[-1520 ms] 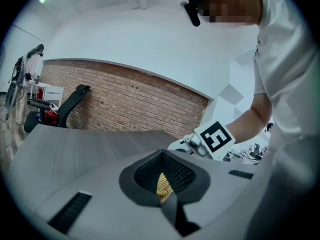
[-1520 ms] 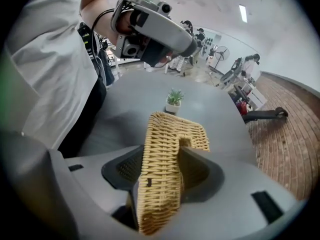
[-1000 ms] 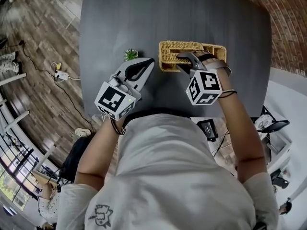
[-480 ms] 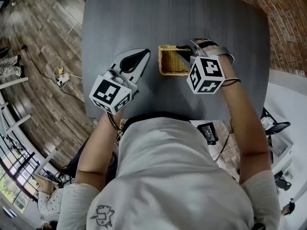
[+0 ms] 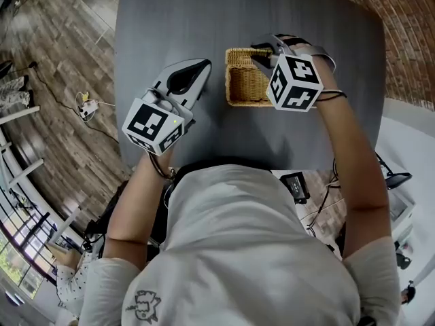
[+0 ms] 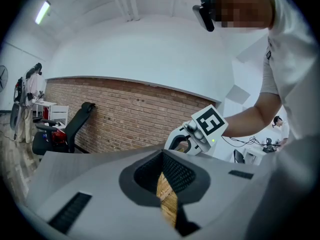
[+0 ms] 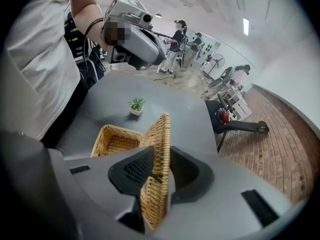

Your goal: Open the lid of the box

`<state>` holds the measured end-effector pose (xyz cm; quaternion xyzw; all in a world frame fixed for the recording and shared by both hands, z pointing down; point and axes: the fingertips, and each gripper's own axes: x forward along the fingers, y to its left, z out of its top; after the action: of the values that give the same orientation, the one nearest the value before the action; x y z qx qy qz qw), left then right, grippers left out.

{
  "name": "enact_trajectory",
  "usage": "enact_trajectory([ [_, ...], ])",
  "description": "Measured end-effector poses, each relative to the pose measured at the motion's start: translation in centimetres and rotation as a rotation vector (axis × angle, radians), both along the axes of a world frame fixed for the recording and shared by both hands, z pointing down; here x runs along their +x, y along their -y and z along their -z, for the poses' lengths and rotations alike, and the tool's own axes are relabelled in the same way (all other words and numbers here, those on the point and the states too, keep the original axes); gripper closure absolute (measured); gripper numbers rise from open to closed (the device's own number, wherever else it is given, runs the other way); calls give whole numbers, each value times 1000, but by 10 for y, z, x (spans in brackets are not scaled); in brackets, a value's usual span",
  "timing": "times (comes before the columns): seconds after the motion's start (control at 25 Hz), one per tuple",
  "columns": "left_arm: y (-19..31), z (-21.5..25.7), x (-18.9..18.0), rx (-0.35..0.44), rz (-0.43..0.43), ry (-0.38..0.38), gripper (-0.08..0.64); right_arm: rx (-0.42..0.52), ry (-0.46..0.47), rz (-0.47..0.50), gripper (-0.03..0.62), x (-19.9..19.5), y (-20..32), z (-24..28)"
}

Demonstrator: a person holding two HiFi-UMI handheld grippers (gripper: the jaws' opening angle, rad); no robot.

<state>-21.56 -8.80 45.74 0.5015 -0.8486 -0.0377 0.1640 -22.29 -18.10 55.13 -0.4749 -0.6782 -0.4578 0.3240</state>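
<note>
A woven wicker box (image 5: 242, 87) sits on the dark grey table (image 5: 197, 19), its inside showing (image 7: 114, 141). Its lid (image 7: 156, 149) stands upright on edge. My right gripper (image 5: 262, 51) reaches down over the box, and the lid runs between its two pads (image 7: 134, 170). Its jaws (image 7: 157, 173) have just been opening a little, and both pads still touch the lid. My left gripper (image 5: 196, 72) hovers left of the box, apart from it, with jaws together and nothing in them. Through the left gripper (image 6: 167, 186) a sliver of wicker (image 6: 168, 201) shows beyond it.
A small potted plant (image 7: 136, 104) stands on the table beyond the box, near the left gripper. The table's edges drop to wood floor (image 5: 61, 39) on the left. A brick wall (image 6: 120, 119) and an office chair (image 6: 75, 126) lie beyond.
The right gripper moved toward the table's far side and up, swinging the lid from flat to upright. The left gripper drifted left and slightly up.
</note>
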Motion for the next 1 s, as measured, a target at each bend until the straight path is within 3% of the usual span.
enact_trajectory([
  [0.32, -5, -6, -10, -2, 3, -14, 549, 8, 35, -55, 430, -28, 4, -12],
  [1.0, -8, -13, -30, -6, -9, -25, 549, -18, -65, -56, 410, -67, 8, -39],
])
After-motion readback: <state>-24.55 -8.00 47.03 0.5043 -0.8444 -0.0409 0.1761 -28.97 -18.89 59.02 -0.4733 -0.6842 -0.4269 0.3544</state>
